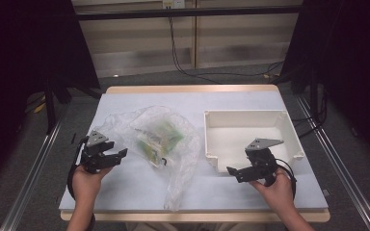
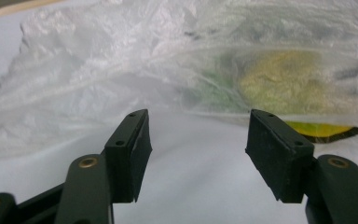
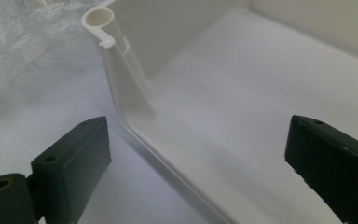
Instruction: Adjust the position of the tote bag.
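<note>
Between the pads of my left gripper [image 2: 193, 154] I am seeing nothing but bare table. Its jaws are standing open, about halfway wide, and they are holding nothing. Just ahead of the tips, the clear plastic bag [image 1: 161, 139] is lying crumpled on the table [image 1: 125, 192]. It is close in front of the pads but not touching them. From above, the bag is sitting to the right of my left gripper [image 1: 107, 156], so I am pointing the jaws straight at its nearest edge. Green and yellow packets [image 2: 279, 81] are showing through the plastic, a bit to the right of the gap.

The bag is stretching long, from the far middle of the table down toward the near edge, with a thin tail [image 1: 176, 192] trailing that way. My left hand [image 1: 85, 182] is much nearer to the bag than my right.

My right gripper [image 1: 241, 172] is also standing wide open and empty. It is hanging over the near left corner of the white bin [image 3: 107, 51], with one pad outside the wall and one pad over the inside. The bin [image 1: 289, 130] is sitting to the right of the bag, just beside it.

I am holding both grippers low and nearly level, aimed inward. I think the left one is the one to go for the bag next.
</note>
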A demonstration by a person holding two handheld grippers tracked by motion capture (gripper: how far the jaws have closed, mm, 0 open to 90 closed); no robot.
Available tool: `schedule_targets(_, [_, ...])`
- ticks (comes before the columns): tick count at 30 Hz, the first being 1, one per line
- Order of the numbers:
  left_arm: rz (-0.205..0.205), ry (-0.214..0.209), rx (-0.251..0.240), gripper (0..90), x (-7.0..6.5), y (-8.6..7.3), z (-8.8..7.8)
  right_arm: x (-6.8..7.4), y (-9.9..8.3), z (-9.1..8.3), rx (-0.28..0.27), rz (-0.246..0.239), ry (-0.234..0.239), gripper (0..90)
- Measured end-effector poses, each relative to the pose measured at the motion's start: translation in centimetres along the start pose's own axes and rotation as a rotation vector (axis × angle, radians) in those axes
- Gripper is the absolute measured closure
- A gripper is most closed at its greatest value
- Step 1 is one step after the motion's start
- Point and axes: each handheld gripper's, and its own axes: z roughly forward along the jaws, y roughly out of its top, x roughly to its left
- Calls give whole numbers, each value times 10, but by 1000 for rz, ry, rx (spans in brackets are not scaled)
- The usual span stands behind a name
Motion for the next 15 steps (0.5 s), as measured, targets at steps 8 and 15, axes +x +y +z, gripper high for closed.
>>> schedule_targets(8, [13, 4, 37, 341, -6, 5, 45, -1, 0, -1, -13, -6, -1, 67])
schedule_targets(15, [57, -47, 83, 268, -14, 9, 77, -1, -1, 0, 2, 8, 6, 70])
